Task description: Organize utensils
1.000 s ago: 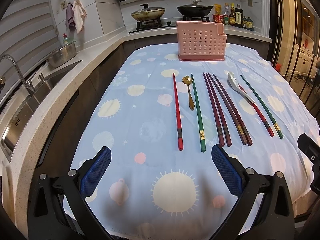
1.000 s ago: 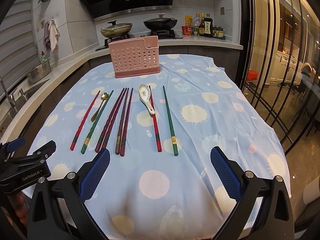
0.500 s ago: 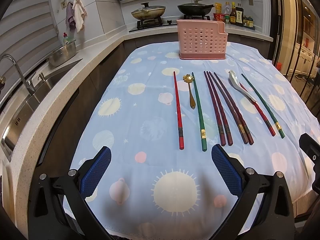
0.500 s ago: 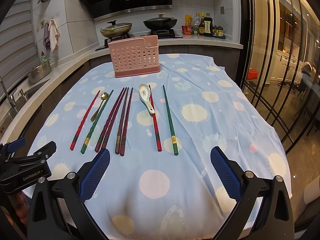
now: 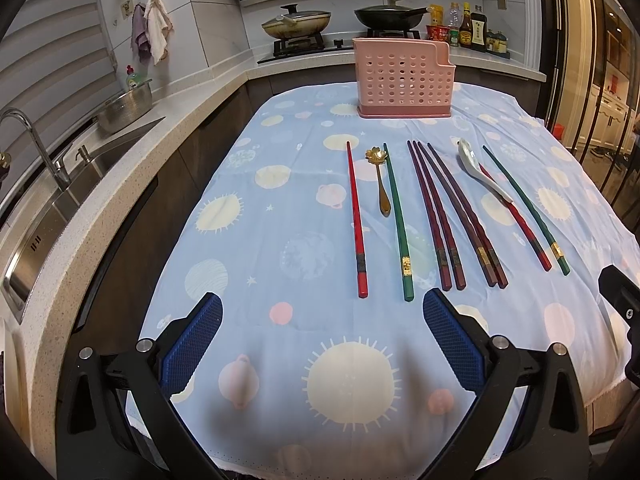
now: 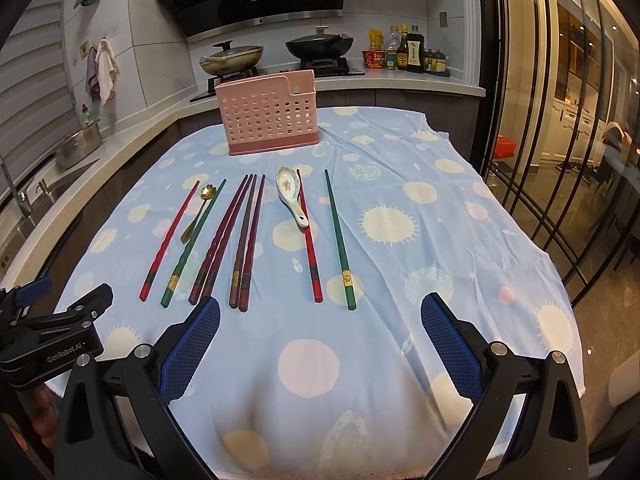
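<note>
A pink perforated utensil holder (image 5: 404, 80) (image 6: 270, 118) stands at the far end of the table. Utensils lie in a row on the blue cloth: a red chopstick (image 5: 356, 216), a gold spoon (image 5: 380, 180), a green chopstick (image 5: 396, 216), several dark red chopsticks (image 5: 448, 216), a white ceramic spoon (image 5: 480, 168) (image 6: 292, 196), another red chopstick (image 6: 309, 240) and another green chopstick (image 6: 339, 240). My left gripper (image 5: 322, 340) is open and empty, just short of the chopstick ends. My right gripper (image 6: 320, 340) is open and empty at the near edge.
The table carries a blue cloth with sun prints (image 5: 304, 264). A sink (image 5: 48, 208) and counter run along the left. A stove with pans (image 5: 340, 20) and bottles (image 6: 404, 52) stand behind. Glass doors (image 6: 560, 160) are on the right.
The left gripper's view has shifted slightly, the utensils sitting a little lower and closer. The right gripper has barely moved. Both stay open.
</note>
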Motion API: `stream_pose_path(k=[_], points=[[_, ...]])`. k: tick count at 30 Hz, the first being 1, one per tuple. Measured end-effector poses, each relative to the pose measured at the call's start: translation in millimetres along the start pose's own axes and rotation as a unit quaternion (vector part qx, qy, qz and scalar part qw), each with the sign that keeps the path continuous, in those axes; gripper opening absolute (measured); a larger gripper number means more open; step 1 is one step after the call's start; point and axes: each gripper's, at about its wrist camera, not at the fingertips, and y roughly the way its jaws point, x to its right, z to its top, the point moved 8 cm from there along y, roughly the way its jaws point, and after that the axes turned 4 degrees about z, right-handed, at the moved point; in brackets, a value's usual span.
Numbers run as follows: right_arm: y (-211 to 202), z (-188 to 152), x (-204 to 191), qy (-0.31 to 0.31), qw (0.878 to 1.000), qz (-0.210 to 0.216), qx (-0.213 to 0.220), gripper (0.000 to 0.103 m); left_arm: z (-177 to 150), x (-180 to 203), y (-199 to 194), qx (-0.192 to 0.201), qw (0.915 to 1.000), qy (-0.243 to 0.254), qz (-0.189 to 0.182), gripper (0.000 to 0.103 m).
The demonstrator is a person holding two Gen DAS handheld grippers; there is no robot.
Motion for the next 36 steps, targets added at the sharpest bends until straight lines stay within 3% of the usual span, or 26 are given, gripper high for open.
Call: stream_pose_path(k=[11, 17, 24, 28, 32, 36], points=[[2.2, -0.6, 2.6, 0.0, 1.0, -0.004, 0.001, 0.097, -2.6, -6.3, 6.3, -0.005, 0.9999, -0.008, -0.008, 0.096], [21.0, 3.8, 30.9, 0.039, 0.999, -0.01, -0.006, 0.097, 7.8, -27.7, 31.0, -0.019, 0.9993, -0.033, 0.007, 0.096], [51.8, 13.7, 52.9, 0.05, 0.998, -0.03, -0.015, 0.095, 15.2, -15.3, 71.6, -0.05, 0.9982, -0.029, -0.019, 0.096], [69.4, 18.5, 51.7, 0.045, 0.998, -0.024, -0.024, 0.085, 12.9, -3.3, 90.4, -0.072, 0.9964, -0.027, -0.036, 0.096], [89.1, 18.8, 45.2, 0.033, 0.998, -0.018, -0.042, 0.065, 9.5, 1.9, 99.5, -0.081, 0.9957, -0.019, -0.04, 0.096], [105.9, 13.2, 43.4, 0.037, 0.997, -0.005, -0.066, 0.045, 4.4, 5.8, 105.1, -0.098, 0.9931, -0.021, -0.061, 0.085]])
